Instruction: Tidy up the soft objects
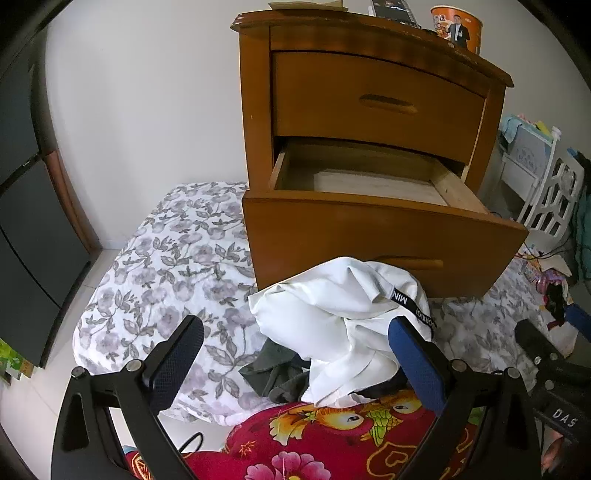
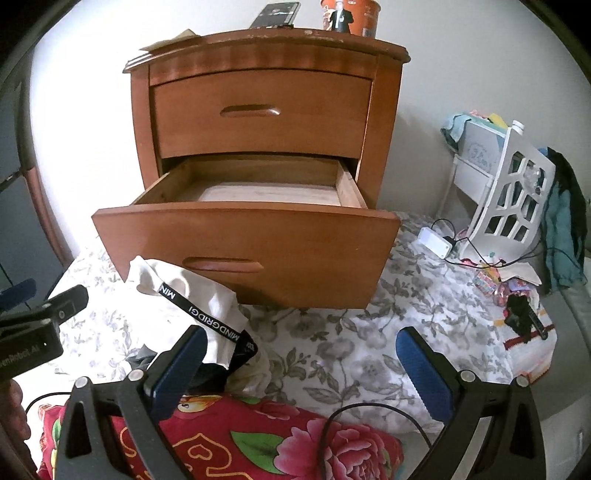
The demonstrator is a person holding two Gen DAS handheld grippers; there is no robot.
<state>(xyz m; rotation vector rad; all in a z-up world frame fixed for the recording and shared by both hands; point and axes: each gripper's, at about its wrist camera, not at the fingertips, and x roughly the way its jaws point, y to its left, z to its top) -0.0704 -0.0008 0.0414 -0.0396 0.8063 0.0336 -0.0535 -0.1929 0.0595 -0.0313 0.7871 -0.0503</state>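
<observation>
Left gripper (image 1: 295, 360): fingers spread wide, nothing between the pads. Held low and level, aimed toward the nightstand; the white garment lies in the gap ahead of the fingertips, and whether the right-hand pad touches the cloth cannot be told.

Right gripper (image 2: 299, 369): fingers equally wide apart, holding nothing. Same low, forward-pointing pose, beside the left gripper; its left pad sits close to the garment's black band.

White garment (image 1: 343, 325): crumpled heap with a black printed band, on the floral sheet (image 1: 166, 266) directly before the lower drawer's front, leaning against it. A dark grey-green cloth (image 1: 273, 373) shows beneath its near edge.

Nightstand (image 2: 258, 110): wooden, two drawers, standing on the sheet toward its far edge by the wall. Upper drawer shut; lower drawer (image 2: 247, 236) pulled out, with only bare wood visible inside.

Red flowered quilt (image 2: 258, 439): bunched at the sheet's near edge, under both grippers.

Orange instant-noodle cup (image 1: 456, 27): on the nightstand top, right rear corner.

White plastic rack (image 2: 509, 199): tilted, past the sheet's right edge, among cables and small clutter.
</observation>
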